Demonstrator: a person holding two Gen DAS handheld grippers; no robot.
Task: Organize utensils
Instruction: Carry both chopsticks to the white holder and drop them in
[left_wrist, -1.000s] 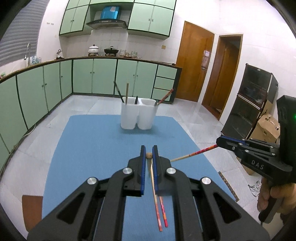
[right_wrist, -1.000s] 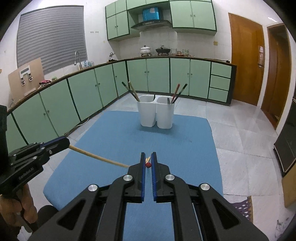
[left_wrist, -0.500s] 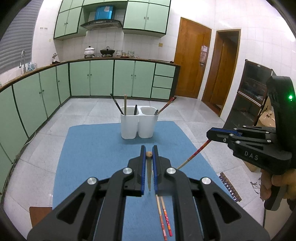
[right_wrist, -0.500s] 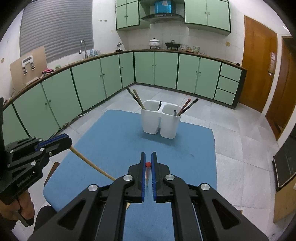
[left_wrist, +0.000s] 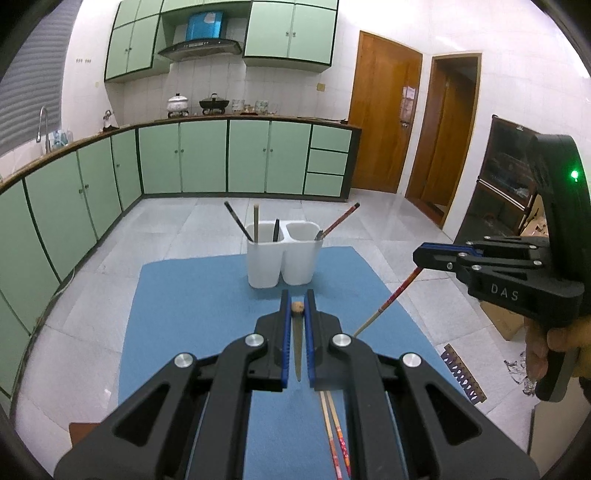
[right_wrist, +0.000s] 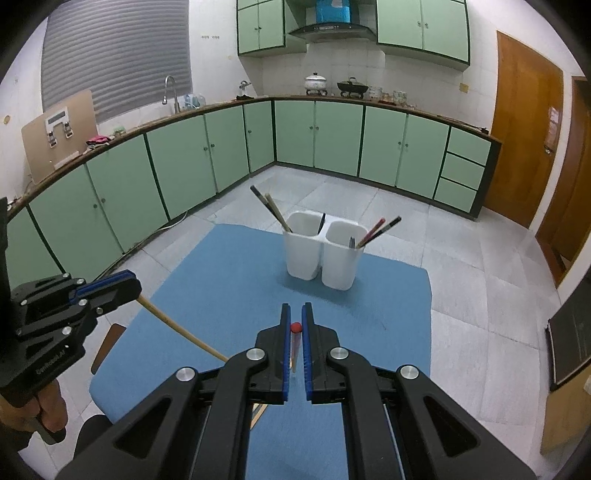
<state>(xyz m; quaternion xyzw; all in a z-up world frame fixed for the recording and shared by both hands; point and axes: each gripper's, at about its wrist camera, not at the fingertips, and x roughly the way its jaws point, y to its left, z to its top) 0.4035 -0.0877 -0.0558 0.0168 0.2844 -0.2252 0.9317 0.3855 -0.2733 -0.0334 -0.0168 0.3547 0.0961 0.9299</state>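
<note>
left gripper (left_wrist: 297, 308) pinching wooden chopstick (right_wrist: 177, 326), right gripper (right_wrist: 296, 321) pinching red chopstick (left_wrist: 388, 301), above blue mat (left_wrist: 192, 306)

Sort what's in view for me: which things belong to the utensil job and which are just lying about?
Job:
left gripper gripping wooden chopstick
right gripper gripping red chopstick
white holder
two chopsticks on the mat

Lying about:
pots on the counter
cardboard box

Even indoor light, sharp focus; fisheye bends the cabinets (left_wrist: 184, 158), corners black, faint glare on floor (right_wrist: 480, 295).
</note>
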